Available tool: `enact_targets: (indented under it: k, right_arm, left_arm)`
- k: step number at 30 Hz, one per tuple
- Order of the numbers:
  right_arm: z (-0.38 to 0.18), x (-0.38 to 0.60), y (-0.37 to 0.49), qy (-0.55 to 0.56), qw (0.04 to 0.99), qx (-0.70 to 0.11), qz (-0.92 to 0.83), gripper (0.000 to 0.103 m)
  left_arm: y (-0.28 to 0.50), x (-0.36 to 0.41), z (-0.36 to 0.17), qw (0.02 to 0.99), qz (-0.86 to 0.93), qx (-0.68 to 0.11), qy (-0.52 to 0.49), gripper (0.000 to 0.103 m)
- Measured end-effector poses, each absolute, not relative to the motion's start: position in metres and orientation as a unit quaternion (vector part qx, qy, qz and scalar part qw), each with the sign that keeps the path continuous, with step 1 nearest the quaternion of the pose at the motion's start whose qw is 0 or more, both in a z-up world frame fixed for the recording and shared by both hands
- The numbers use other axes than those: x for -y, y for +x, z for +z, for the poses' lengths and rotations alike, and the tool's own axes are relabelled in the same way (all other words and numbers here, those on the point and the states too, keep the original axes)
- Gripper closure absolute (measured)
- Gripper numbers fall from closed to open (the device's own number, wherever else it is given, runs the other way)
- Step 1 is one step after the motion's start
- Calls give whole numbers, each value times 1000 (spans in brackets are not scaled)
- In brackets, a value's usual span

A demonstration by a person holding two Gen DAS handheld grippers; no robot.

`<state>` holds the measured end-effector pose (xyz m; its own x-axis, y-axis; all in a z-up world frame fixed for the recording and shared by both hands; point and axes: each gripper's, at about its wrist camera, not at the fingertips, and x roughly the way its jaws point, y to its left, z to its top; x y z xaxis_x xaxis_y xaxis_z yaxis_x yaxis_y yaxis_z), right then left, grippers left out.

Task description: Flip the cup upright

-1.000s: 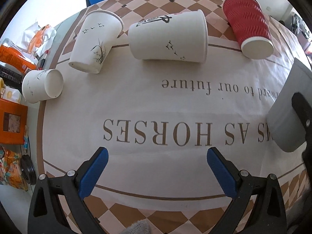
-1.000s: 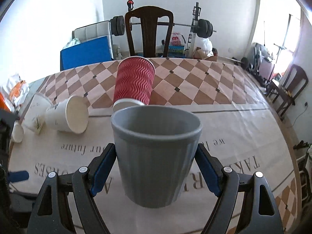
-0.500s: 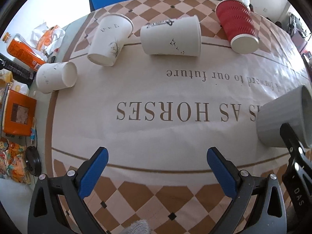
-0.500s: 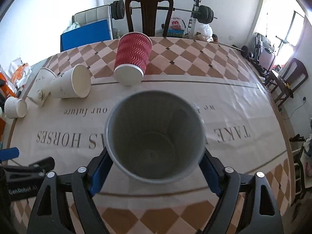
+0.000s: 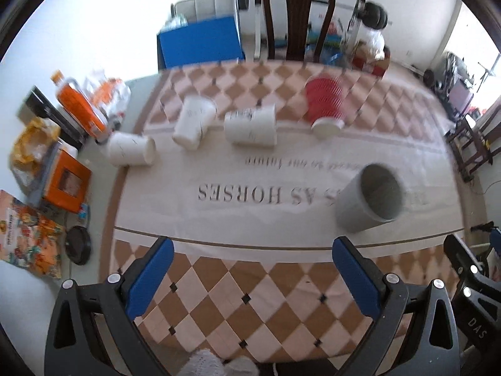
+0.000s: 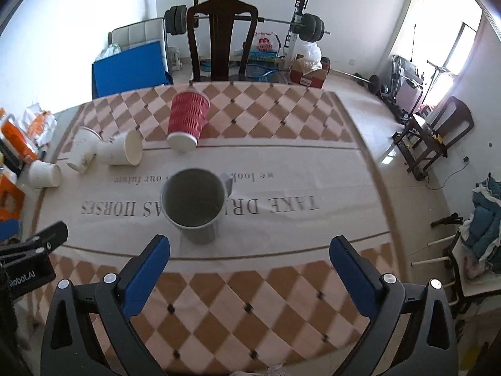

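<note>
A grey cup (image 6: 194, 203) stands upright on the printed tablecloth, mouth up; it also shows in the left wrist view (image 5: 370, 200). My right gripper (image 6: 250, 261) is open and empty, pulled back from the cup toward the near table edge. My left gripper (image 5: 249, 266) is open and empty over the checkered near edge. A red ribbed cup (image 6: 187, 124) and three white paper cups (image 6: 120, 150) (image 6: 82, 149) (image 6: 44, 173) lie on their sides at the far side.
A dark wooden chair (image 6: 223, 39) stands behind the table (image 6: 313, 169). Orange packets and boxes (image 5: 67, 181) crowd the left edge. A blue box (image 6: 130, 69) and a barbell rack stand behind; a side table and chair are on the right.
My right gripper let go of the grey cup and backed away; the cup now stands upright on the table. My left gripper also pulled back and up from the table.
</note>
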<state>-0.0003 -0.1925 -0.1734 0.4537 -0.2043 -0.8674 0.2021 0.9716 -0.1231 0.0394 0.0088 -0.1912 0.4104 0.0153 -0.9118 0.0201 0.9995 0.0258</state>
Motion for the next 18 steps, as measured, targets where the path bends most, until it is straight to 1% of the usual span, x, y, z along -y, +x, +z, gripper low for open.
enact_targets:
  k: [4,8,11,18]
  right_arm:
    - [-122,201,-22,-1,855,-508,-104,0]
    - [-76,209,-43,-4,861,-499,-101,0]
    - [-46,214,-56,7,866,-491,-94,0]
    - [0,217,-74,15,875,-477,-88,0]
  left_arm:
    - [16,-2,-136,859,-8,-512,13,0]
    - [-2,4,-97,869,-18,-495,5,0]
    - [-14,7,-73,874,-15,-485,4,0]
    - [-32,10,-40,880,1,-476,4,0]
